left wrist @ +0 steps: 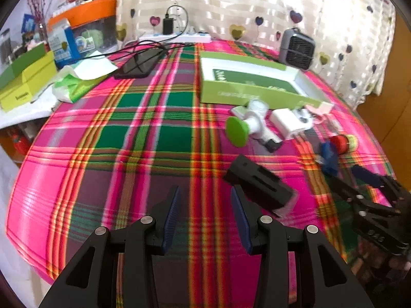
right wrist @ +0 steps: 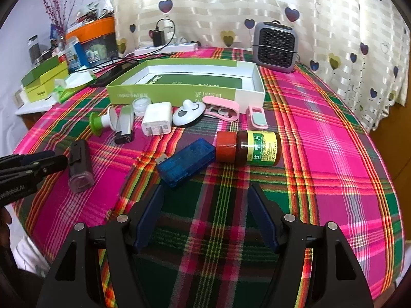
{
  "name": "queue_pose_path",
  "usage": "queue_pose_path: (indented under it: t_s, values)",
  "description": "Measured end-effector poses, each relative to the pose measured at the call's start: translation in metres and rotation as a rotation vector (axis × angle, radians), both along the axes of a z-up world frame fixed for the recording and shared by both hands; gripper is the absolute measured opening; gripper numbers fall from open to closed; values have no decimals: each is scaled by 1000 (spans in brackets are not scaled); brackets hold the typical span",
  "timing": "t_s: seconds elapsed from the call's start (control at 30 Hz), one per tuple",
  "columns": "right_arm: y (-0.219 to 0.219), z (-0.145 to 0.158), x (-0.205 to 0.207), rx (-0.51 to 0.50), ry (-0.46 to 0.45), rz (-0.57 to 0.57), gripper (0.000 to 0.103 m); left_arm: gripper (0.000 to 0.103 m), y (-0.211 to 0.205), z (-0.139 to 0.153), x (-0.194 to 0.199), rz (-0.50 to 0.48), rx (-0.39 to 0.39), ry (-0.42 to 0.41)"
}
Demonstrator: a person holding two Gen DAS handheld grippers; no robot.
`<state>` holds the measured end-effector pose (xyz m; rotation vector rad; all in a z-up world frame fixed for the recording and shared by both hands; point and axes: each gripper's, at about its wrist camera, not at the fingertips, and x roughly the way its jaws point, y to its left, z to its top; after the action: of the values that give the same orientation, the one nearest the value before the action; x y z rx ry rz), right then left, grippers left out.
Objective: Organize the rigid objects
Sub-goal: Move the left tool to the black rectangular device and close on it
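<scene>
Plaid desk [right wrist: 334,133] upper centre holds an empty box [right wrist: 185,77], small items below it unsorted, both grippers' jaws released, nothing organized yet.

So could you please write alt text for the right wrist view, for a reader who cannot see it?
The open right gripper hovers over a plaid tablecloth, facing a blue case and a red-capped bottle lying on its side. Behind them, small items line an open green box; the left gripper enters at left.

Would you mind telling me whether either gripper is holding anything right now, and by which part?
Nothing is held: the left gripper and right gripper are both open and empty.
</scene>
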<state>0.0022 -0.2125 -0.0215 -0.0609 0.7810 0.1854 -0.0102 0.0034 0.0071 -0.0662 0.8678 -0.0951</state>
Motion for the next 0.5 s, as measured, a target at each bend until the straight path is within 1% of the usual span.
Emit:
queue_pose_path:
  t_s: [0.07,0.1,0.13,0.23,0.3,0.4,0.47,0.5]
  values:
    - [-1,-1,-5,11,-3,10,68,39,-7,6,-6,-23,1,-11]
    - [-2,-1,-6,16,-5,13,68,43,-10,9,-7,-33,3,-18]
    - [-4,0,-6,21,-6,15,68,45,-13,11,-9,-42,3,-23]
    - [-10,1,-8,32,-16,7,68,45,-26,17,-12,-83,3,-29]
    - [-16,3,-10,39,-22,4,68,45,-35,19,-12,-103,20,-23]
    - [-25,5,-10,47,-33,-14,68,45,-43,20,-8,-104,37,-5]
    - [-31,6,-9,54,-36,-28,68,45,-45,21,-4,-91,32,5]
    - [-33,6,-9,58,-36,-36,68,45,-46,22,-1,-82,43,7]
